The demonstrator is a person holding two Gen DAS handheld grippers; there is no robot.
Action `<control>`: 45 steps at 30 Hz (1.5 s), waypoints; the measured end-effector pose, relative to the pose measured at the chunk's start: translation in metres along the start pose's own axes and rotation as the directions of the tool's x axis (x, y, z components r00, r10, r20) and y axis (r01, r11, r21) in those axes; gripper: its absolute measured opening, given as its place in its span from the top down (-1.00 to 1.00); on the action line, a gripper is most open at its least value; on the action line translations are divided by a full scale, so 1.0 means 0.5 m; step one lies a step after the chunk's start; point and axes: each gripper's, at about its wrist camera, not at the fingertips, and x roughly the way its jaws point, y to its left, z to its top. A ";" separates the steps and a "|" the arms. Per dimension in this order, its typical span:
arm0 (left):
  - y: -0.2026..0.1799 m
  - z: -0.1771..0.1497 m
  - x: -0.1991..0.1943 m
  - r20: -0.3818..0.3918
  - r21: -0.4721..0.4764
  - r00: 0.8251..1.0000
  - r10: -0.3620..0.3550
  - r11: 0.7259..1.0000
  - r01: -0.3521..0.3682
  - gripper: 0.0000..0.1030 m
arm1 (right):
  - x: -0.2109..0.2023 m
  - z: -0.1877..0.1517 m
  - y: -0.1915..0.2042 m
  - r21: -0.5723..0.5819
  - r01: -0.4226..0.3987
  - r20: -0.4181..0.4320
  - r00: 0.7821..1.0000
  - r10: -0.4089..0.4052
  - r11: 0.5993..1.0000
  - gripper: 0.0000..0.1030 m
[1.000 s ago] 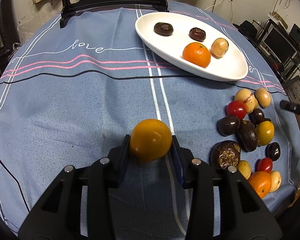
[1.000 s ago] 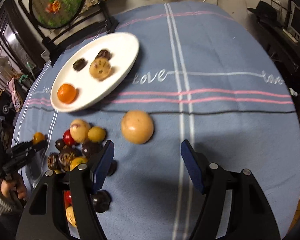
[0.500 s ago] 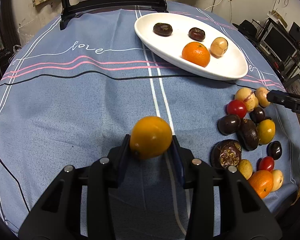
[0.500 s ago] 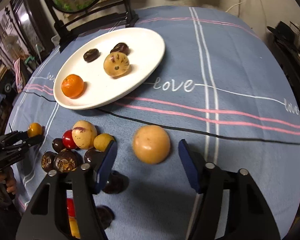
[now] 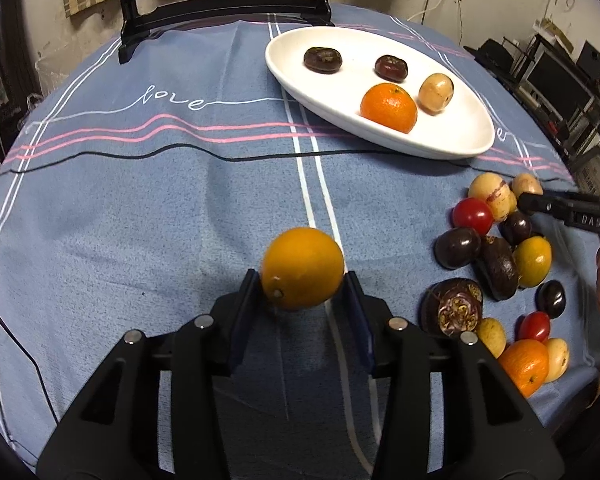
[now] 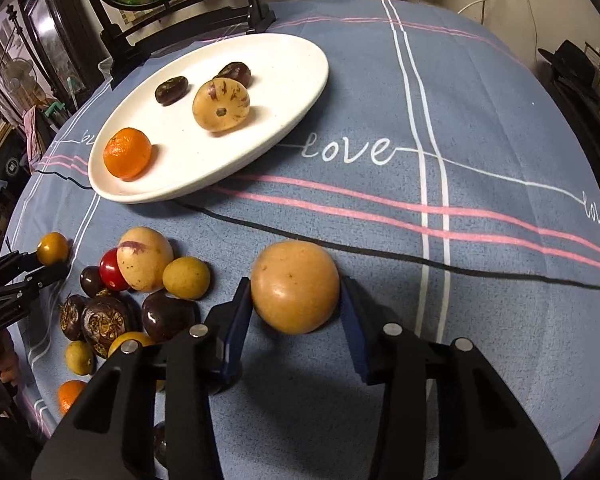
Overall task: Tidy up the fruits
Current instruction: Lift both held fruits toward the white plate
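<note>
Moved closer around the tan round fruit [image 6: 295, 286]: right gripper [image 6: 296, 312], with a finger on each side, not yet squeezing, jaws spread. Sits on the tabletop [image 6: 480, 100], just beside the fruit pile [image 6: 140, 280] near the left edge. Left gripper [image 5: 302, 300] clenched on the yellow-orange fruit [image 5: 303, 268], held above the blue cloth. White plate [image 5: 452, 136] toward the far edge, holding four fruits.

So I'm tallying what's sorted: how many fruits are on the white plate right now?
4 on the white plate: an orange mandarin near its front edge, a tan speckled fruit beside it, and two dark fruits toward the back. None seem hidden.
</note>
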 end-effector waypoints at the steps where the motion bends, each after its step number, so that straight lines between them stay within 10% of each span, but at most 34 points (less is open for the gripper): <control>1: 0.002 0.000 0.000 0.001 -0.006 1.000 -0.003 1.000 0.003 0.18 | -0.004 -0.003 -0.002 0.011 -0.006 0.000 1.000 0.006 1.000 0.16; 10: 0.011 0.002 -0.001 0.006 -0.020 1.000 -0.013 1.000 0.013 0.37 | -0.033 -0.053 -0.008 0.039 -0.025 -0.008 1.000 0.025 0.999 0.15; 17: 0.011 0.028 0.001 0.024 -0.021 1.000 0.019 1.000 -0.018 -0.13 | -0.031 -0.056 -0.013 0.059 -0.034 -0.011 0.999 0.035 0.998 0.15; 22: 0.003 0.048 0.007 0.021 -0.017 0.999 -0.024 1.000 0.025 0.28 | -0.030 -0.056 -0.014 0.065 -0.040 -0.013 0.999 0.041 0.997 0.15; 45: -0.015 0.069 -0.051 0.090 -0.008 0.995 -0.036 0.999 0.037 0.26 | -0.038 -0.056 -0.020 0.082 -0.053 -0.006 0.999 0.054 0.995 0.16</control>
